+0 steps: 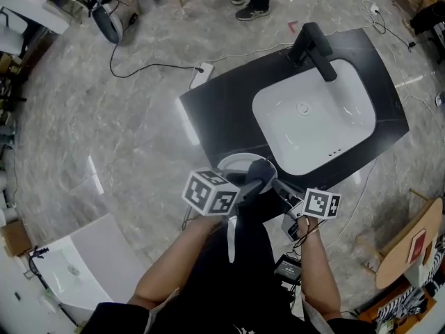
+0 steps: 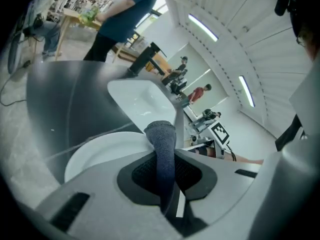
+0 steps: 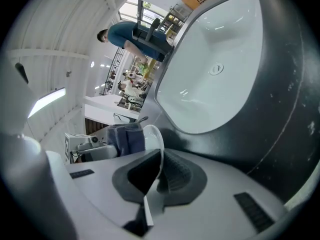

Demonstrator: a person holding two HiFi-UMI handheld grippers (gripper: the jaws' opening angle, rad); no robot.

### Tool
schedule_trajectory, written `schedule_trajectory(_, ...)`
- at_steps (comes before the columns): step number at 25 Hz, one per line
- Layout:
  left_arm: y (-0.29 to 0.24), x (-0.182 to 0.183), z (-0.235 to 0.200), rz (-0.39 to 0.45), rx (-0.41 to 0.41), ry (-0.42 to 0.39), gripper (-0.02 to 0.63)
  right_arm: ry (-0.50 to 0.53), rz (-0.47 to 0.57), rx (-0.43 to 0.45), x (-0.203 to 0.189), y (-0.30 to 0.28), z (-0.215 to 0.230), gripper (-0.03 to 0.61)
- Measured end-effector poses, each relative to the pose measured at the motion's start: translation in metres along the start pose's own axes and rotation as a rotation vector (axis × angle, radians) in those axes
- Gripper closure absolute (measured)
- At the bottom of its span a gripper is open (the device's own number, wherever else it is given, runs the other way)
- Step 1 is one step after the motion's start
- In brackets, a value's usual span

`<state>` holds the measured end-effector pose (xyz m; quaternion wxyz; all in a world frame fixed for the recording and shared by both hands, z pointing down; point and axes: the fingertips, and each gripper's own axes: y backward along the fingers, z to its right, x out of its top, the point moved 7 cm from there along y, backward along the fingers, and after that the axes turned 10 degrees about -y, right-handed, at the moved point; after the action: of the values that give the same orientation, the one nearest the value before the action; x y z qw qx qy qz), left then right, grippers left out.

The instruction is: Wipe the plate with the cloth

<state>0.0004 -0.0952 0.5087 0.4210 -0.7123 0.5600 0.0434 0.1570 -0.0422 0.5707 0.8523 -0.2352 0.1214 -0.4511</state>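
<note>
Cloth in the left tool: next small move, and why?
Probably a short sweep of the cloth across the face of the plate. The left tool is shut on the cloth, whose free end sits at the plate; the right tool is shut on the plate's rim, holding it beside the sink.

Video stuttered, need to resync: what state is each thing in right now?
left gripper: shut on the grey knitted cloth.
right gripper: shut on the rim of the round white plate.
grey knitted cloth: pinched, free end at the plate's face.
round white plate: held off the counter, tilted.
white sink basin: empty.
black tap: no water running.
</note>
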Motion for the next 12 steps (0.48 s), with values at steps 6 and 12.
schedule_trajectory(6, -0.043, -0.001, -0.006, -0.151, 0.050, -0.122, 0.560, -0.006, 0.004, 0.001, 0.000, 0.000, 0.002, 0.560)
schedule_trajectory(12, -0.008, -0.011, -0.039, -0.208, 0.185, -0.134, 0.560, -0.021, 0.012, 0.006, -0.001, 0.001, 0.006, 0.561)
